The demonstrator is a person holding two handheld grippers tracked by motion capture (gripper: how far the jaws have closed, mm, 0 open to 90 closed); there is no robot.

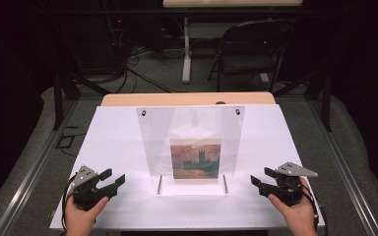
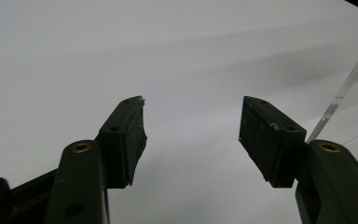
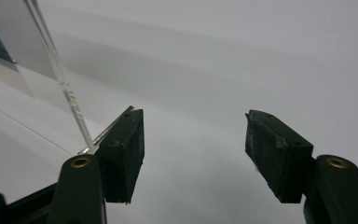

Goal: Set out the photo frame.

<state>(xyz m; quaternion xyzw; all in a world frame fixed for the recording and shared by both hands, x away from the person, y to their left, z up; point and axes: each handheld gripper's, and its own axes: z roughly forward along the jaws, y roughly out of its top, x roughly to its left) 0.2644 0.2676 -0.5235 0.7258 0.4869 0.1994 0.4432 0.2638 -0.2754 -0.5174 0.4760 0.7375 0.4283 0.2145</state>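
Clear acrylic picture frame [image 1: 192, 147] stands upright, leaning slightly back, mid-counter, a bit nearer the front edge than the back, on the white counter [image 1: 118, 142]. Small painting print [image 1: 196, 158], orange sky and dark tower, sits low in the panel's centre. Two metal pegs, one at each top corner of the panel; two metal rods at its foot, the left rod [image 1: 159, 185] and the right one both running toward the front edge. Left gripper [image 1: 115, 178] held in a hand [image 1: 81, 216] near the front-left corner, jaws aimed toward the frame, apart from it. In the left gripper view the jaws are released, wide gap, nothing between them, bare white surface ahead, the frame's clear edge [image 2: 349, 84] at the right of that view. Right gripper [image 1: 260, 180] held in the other hand [image 1: 298, 214] near the front-right corner, also aimed at the frame, not touching it. Right gripper view: jaws spread wide, empty, frame's edge [image 3: 58, 74] rising just beyond the left-side jaw, contact hard to tell there. Beyond the counter's back edge, a wooden strip [image 1: 187, 99], then a folding chair [image 1: 248, 49] on the floor, well apart.
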